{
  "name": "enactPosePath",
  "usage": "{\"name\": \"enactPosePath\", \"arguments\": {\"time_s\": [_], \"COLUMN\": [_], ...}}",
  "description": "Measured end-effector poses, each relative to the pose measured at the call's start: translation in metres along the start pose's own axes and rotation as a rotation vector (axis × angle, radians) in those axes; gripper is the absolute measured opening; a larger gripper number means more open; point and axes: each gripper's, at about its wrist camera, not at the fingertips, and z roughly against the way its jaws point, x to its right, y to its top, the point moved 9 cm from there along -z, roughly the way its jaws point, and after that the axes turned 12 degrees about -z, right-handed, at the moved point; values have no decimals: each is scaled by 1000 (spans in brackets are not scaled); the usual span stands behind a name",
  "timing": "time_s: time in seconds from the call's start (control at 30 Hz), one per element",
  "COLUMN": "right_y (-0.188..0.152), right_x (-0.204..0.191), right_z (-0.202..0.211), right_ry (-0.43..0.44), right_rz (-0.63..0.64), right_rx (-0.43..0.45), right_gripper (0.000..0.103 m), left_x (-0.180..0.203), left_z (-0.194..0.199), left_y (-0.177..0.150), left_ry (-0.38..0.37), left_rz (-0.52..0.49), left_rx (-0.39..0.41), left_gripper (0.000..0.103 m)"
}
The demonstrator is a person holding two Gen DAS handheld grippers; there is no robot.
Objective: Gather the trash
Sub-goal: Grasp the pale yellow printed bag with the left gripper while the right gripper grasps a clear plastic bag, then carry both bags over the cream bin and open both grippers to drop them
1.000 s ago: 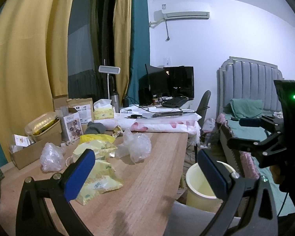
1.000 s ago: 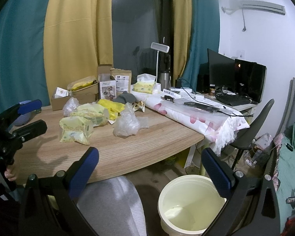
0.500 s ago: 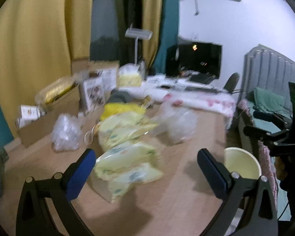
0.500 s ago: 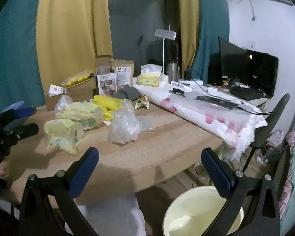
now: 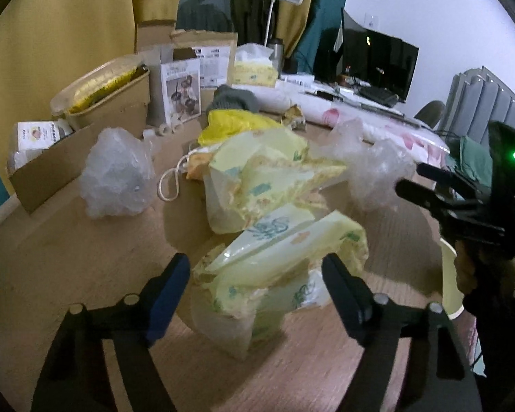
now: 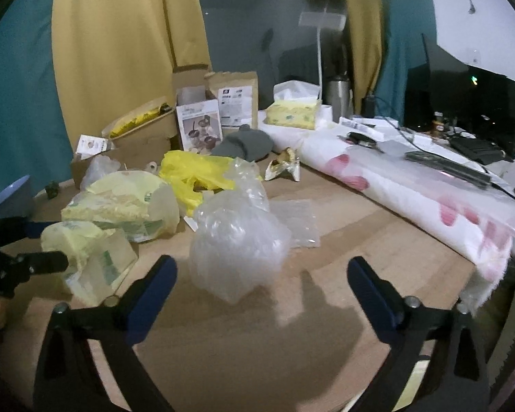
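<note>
Two views. Left wrist: left gripper (image 5: 255, 283), jaws wide and holding nothing, straddles a pale yellow wrapper (image 5: 278, 267) on the wooden table (image 5: 86, 257); a cardboard box (image 5: 51, 168) behind holds small packets, and the yellow bucket (image 5: 450, 288) is mostly hidden behind the right gripper (image 5: 425, 185). A second ago the wrapper lay farther off. Right wrist: right gripper (image 6: 261, 288), equally spread and empty, faces crumpled clear plastic (image 6: 237, 250); its edges are blurred.

Black frames, blue pads and silver screws are seen on both grippers, left (image 5: 255, 290) and right (image 6: 261, 290).
</note>
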Motion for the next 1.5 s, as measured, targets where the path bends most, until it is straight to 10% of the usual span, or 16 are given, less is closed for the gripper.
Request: {"name": "enactPosePath", "arguments": {"time_s": [0.2,0.43,1.0,1.5], "right_y": [2,1,-12,-78], "right_x": [-1,5,25,158], "right_z": [-17,8,118,182], "right_ry": [3,5,41,-63], "right_rz": [-8,-22,-26,-173], "right_rx": [-24,20,144,131], "right_gripper": [41,19,17,17], "left_x": [4,14,84,182], "left_z": [-5,12,67,49], "left_y": [-3,-1,1,33], "left_ry": [3,2,36,-43], "left_rz": [-14,-3,-40,-101], "left_rx": [-27,11,136,174], "left_gripper": [37,22,21,21]}}
